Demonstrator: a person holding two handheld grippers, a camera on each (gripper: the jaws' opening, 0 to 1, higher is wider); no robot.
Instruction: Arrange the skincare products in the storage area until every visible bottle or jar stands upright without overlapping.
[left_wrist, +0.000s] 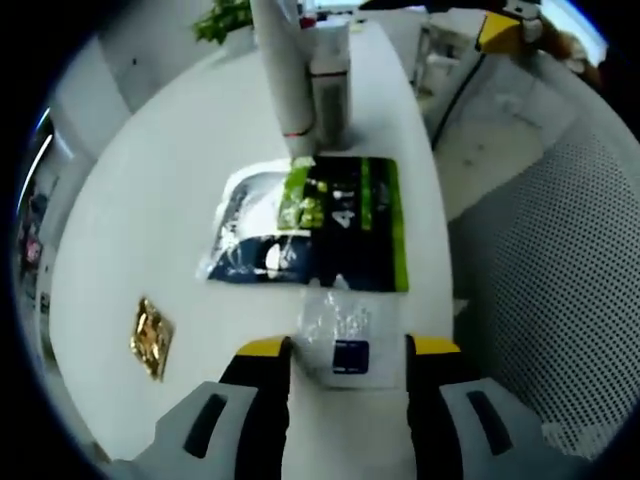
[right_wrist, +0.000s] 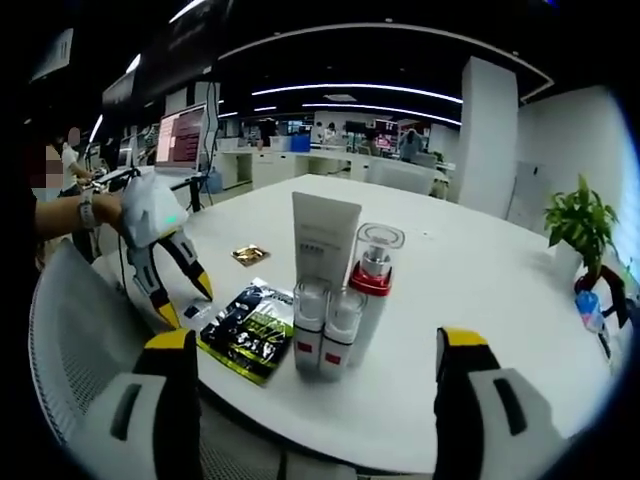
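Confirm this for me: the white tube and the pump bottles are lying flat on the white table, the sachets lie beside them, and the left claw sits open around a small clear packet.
Not quite. The white tube and pump bottles stand upright on the white table, as the right gripper view shows. The rest holds: the sachets lie beside them, and the left claw sits open around the small clear packet.

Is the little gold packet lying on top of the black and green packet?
No, the gold packet lies alone on the white table, well apart from the black and green packet.
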